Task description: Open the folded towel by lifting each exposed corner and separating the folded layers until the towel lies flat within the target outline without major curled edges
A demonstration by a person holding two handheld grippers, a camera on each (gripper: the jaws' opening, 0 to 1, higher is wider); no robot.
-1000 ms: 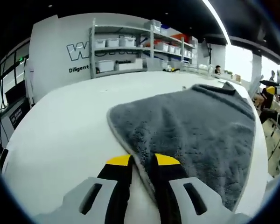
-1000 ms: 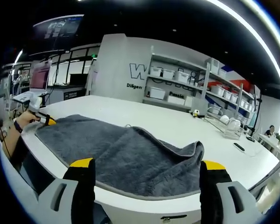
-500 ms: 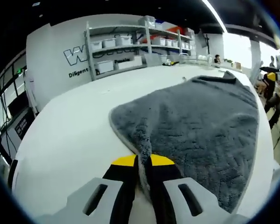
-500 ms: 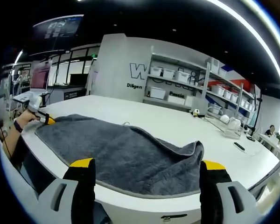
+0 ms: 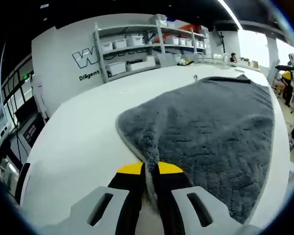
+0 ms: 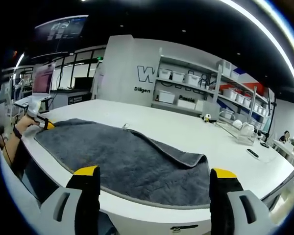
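The left gripper [image 5: 151,169], clamped on the grey plush towel [image 6: 122,164] corner, had pulled it flatter across the white table [image 5: 73,147]; the right gripper [image 6: 154,177] hung apart, empty.

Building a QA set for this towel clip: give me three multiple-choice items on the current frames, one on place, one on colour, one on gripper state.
1. Where does the towel lie?
A. on the white table
B. on a shelf
C. on the floor

2. What colour is the towel?
A. red
B. grey
C. white

3. How do the left hand-held gripper's jaws stand?
A. wide open over bare table
B. shut on the towel's edge
C. shut on a bottle

Key: 1 A, the towel is spread over the tabletop in both views. 2 B, grey pile with a paler hem. 3 B, the yellow tips pinch the hem; the right hand-held gripper is open.
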